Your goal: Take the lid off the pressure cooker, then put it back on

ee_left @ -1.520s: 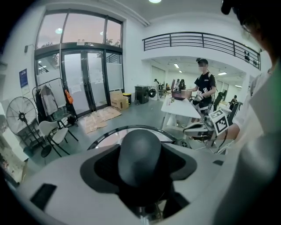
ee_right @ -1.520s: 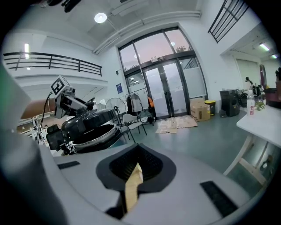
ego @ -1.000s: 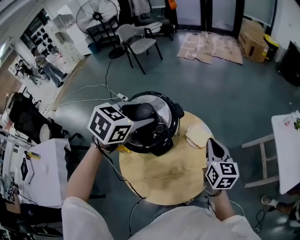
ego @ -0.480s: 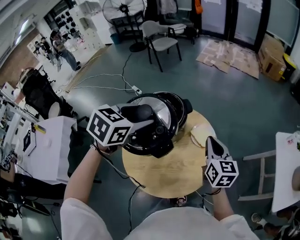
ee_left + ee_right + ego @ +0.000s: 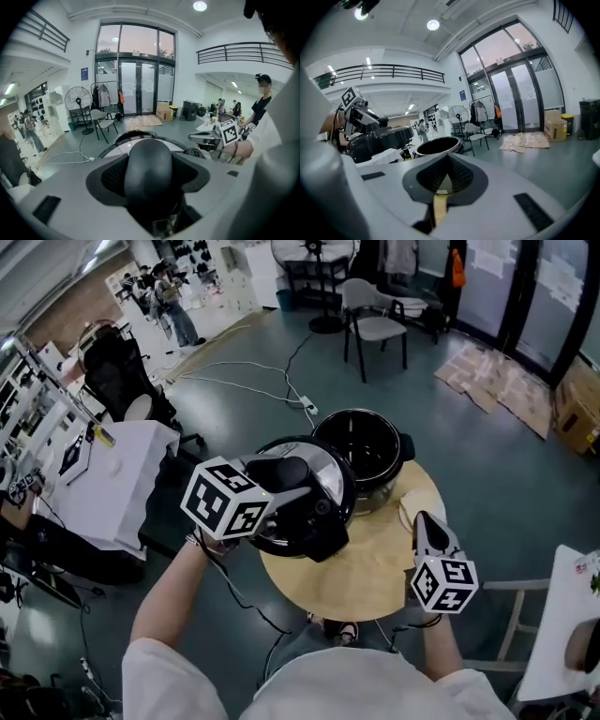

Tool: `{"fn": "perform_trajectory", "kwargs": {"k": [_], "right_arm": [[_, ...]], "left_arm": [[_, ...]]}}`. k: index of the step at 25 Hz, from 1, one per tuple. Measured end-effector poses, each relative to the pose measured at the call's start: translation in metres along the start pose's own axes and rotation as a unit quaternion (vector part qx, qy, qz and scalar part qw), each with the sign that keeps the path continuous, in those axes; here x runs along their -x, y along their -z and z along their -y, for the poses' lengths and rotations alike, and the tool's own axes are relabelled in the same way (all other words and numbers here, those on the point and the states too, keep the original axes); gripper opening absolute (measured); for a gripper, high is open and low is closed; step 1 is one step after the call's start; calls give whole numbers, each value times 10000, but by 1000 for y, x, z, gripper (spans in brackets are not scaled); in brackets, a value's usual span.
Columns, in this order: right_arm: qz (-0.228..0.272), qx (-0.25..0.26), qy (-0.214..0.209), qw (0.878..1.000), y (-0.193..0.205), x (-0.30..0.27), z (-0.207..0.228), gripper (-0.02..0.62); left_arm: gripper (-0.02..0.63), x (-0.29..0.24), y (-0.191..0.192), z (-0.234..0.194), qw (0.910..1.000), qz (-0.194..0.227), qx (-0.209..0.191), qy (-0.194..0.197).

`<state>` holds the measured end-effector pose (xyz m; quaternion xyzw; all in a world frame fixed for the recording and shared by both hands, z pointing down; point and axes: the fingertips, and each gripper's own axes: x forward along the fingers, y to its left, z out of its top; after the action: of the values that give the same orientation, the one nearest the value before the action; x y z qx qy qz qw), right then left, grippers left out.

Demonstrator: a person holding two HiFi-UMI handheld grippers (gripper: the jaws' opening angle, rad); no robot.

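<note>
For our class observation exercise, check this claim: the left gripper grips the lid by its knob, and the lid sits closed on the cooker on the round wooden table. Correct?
Not quite. The lid is off: the head view shows it held beside the open cooker. The left gripper does grip its knob, and the cooker stands on the round wooden table.

Glossy metal lid (image 5: pixel 325 480), matt wooden table (image 5: pixel 367 570)

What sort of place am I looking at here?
Probably a lab or workshop hall, not a kitchen: tall glass doors, a mezzanine railing, a pedestal fan and a cluttered white workbench.
</note>
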<state>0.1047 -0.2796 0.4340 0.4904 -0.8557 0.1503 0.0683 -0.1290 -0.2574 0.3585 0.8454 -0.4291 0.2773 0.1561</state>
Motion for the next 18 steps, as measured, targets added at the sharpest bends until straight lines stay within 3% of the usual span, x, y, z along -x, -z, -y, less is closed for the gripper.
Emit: {"fn": "perform_trajectory", "kwargs": {"k": [10,18], "right_arm": [[-153,250,-487,9984,7,-11,-31,2],[-354,356,-523,9974,29,-18,-41,2]], "left_arm": [[278,11,79,14,9966,-222,512,-603],[278,-7,129,24,9940,-358,695,-761]]}}
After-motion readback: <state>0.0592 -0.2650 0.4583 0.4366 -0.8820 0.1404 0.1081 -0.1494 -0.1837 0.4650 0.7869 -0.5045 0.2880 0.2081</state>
